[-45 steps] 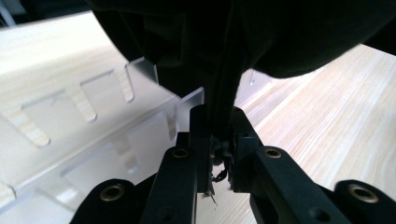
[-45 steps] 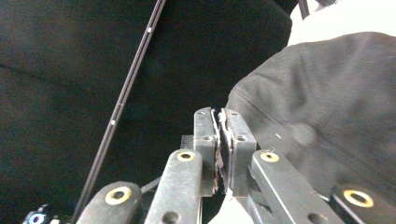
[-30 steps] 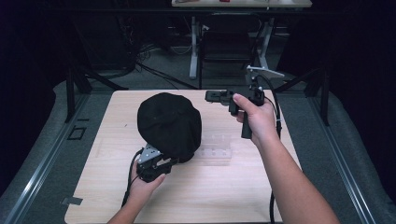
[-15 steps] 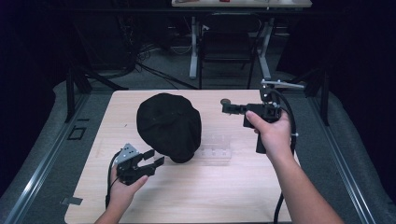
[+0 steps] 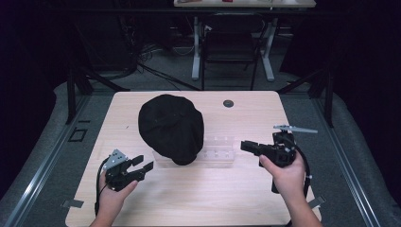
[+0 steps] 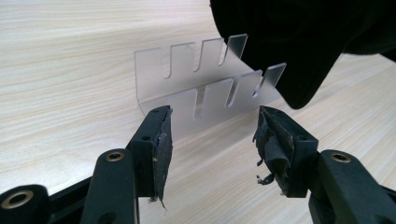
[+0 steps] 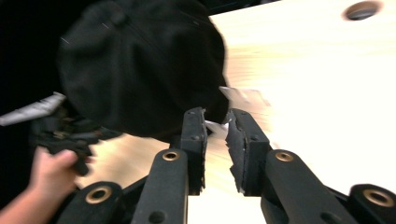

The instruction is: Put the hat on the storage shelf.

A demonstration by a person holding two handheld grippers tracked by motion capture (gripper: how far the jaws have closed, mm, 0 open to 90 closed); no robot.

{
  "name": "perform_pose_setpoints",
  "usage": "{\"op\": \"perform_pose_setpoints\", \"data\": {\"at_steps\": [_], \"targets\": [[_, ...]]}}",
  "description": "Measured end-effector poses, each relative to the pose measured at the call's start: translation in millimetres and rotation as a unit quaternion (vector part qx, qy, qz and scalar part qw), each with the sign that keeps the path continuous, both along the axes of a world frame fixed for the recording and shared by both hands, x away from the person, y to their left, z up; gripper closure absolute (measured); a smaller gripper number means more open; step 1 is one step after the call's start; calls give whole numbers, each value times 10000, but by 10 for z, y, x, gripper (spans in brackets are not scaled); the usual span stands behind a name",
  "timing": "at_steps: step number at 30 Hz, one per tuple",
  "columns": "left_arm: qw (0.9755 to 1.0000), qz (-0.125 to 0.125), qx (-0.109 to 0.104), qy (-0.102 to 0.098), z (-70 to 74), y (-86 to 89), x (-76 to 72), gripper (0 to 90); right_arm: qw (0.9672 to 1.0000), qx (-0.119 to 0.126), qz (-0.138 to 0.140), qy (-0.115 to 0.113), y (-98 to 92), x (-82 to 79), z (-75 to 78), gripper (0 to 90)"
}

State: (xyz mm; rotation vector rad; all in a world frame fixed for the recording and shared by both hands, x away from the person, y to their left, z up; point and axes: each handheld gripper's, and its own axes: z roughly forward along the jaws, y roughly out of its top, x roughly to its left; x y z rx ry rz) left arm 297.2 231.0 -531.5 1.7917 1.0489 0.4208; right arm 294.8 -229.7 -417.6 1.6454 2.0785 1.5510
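Over on the table (image 5: 142, 203), the black cap (image 5: 171, 126) is sitting draped on the clear slotted rack (image 5: 218, 152) (looks placed). Left hand-held gripper (image 5: 142, 166) is hanging wide open and empty, right hand-held gripper (image 5: 247, 145) has just been opening, nothing between. Next is probably backing off.

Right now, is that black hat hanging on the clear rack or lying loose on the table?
On the rack. The black hat sits draped over one end of the clear slotted rack, hiding part of it; nothing grips it.
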Motion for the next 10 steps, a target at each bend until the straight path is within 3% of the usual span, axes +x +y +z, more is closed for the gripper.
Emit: {"op": "perform_pose_setpoints", "data": {"at_steps": [5,7,10], "targets": [[10000,-24,17,17,-27,9,-27,458,9965,-578,-453,-393,-114,-235,-349,696],[10000,-44,-2,-30,-37,-10,-30,453,9922,-869,-623,-639,-178,-307,-541,622],[9999,-110,-27,-93,-37,-47,-37,445,9831,-1314,-936,-869,-292,-388,-834,580]]}}
